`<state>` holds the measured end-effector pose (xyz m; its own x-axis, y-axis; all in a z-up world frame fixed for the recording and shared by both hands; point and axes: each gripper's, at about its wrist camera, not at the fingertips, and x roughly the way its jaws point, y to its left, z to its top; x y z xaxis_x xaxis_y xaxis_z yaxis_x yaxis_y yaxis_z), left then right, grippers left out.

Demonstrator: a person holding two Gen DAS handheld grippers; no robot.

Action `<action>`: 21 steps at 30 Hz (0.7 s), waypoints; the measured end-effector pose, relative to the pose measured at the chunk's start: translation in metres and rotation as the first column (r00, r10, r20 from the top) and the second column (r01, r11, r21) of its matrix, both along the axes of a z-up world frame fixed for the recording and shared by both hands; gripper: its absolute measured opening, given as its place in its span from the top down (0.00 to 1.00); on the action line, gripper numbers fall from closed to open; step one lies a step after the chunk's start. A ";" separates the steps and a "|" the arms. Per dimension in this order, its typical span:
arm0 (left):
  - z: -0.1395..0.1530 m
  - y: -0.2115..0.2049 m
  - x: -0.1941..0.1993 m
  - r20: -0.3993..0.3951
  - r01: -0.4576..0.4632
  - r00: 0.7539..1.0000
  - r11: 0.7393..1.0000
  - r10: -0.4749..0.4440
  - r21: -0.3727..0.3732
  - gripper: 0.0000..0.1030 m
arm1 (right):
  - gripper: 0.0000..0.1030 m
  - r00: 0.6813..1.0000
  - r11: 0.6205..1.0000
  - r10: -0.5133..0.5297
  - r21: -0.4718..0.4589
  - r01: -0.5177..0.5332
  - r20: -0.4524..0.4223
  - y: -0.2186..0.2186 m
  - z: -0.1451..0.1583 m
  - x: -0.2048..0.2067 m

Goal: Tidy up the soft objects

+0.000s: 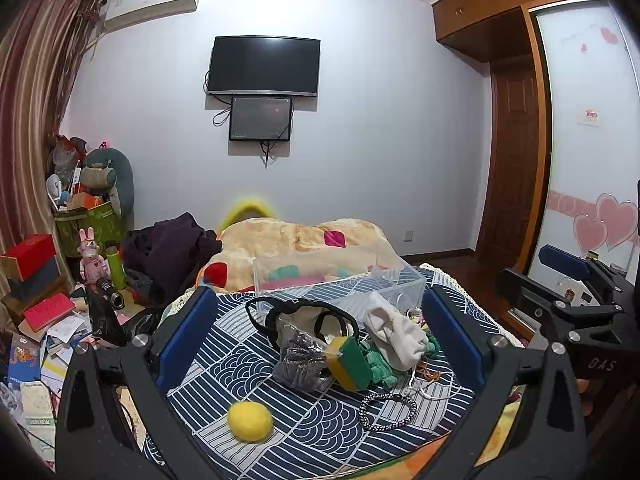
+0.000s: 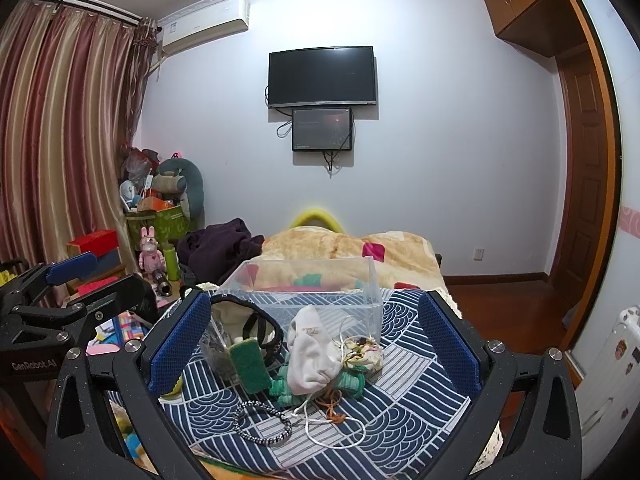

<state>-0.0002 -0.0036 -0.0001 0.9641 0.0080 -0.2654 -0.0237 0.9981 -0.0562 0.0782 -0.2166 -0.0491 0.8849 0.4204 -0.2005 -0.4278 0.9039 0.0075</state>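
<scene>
A pile of soft things lies on a blue-and-white patterned cloth (image 1: 256, 364): a white sock (image 1: 396, 332), a green-and-yellow sponge (image 1: 350, 362), a green knitted piece (image 1: 380, 370), a cream pouch with black trim (image 1: 298, 314), and a yellow felt ball (image 1: 250, 420) nearer me. A clear plastic box (image 1: 340, 280) stands behind the pile. My left gripper (image 1: 320, 332) is open and empty, hovering before the pile. My right gripper (image 2: 316, 336) is open and empty, framing the sock (image 2: 310, 350) and sponge (image 2: 250, 366); the box (image 2: 304, 288) is behind.
A braided black-and-white cord loop (image 1: 388, 412) and a white cord (image 2: 332, 424) lie in front of the pile. A beige blanket (image 1: 296, 240) covers the bed behind. Books, boxes and toys (image 1: 48, 308) clutter the floor at left. The wardrobe (image 1: 580, 128) is at right.
</scene>
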 end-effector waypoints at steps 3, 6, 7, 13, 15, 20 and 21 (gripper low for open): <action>0.000 0.000 0.000 0.003 0.000 1.000 1.000 0.000 0.004 0.00 | 0.00 1.000 1.000 -0.001 0.000 0.001 0.001 0.000 0.000 0.000; 0.001 0.000 0.000 0.006 -0.002 1.000 1.000 0.002 0.011 0.00 | 0.00 1.000 1.000 0.001 0.000 -0.001 -0.001 0.000 0.000 0.000; 0.001 0.000 0.000 0.007 -0.001 1.000 1.000 0.001 0.014 0.00 | 0.00 1.000 1.000 0.000 0.000 0.000 0.001 0.000 0.000 0.000; 0.000 0.000 0.000 0.006 -0.002 1.000 1.000 0.002 0.005 0.00 | 0.00 1.000 1.000 -0.001 0.000 0.001 0.002 0.000 0.000 -0.001; 0.000 0.000 0.000 0.010 -0.001 1.000 1.000 0.001 0.011 0.00 | 0.00 1.000 1.000 0.000 0.000 0.000 0.001 0.000 0.000 -0.001; 0.001 0.000 -0.001 0.014 0.000 1.000 1.000 0.000 0.014 0.00 | 0.00 1.000 1.000 -0.001 0.001 0.001 0.003 -0.001 0.000 0.000; 0.001 0.000 -0.001 0.014 -0.001 1.000 1.000 0.000 0.013 0.00 | 0.00 1.000 1.000 -0.001 0.002 0.001 0.003 -0.001 0.000 0.000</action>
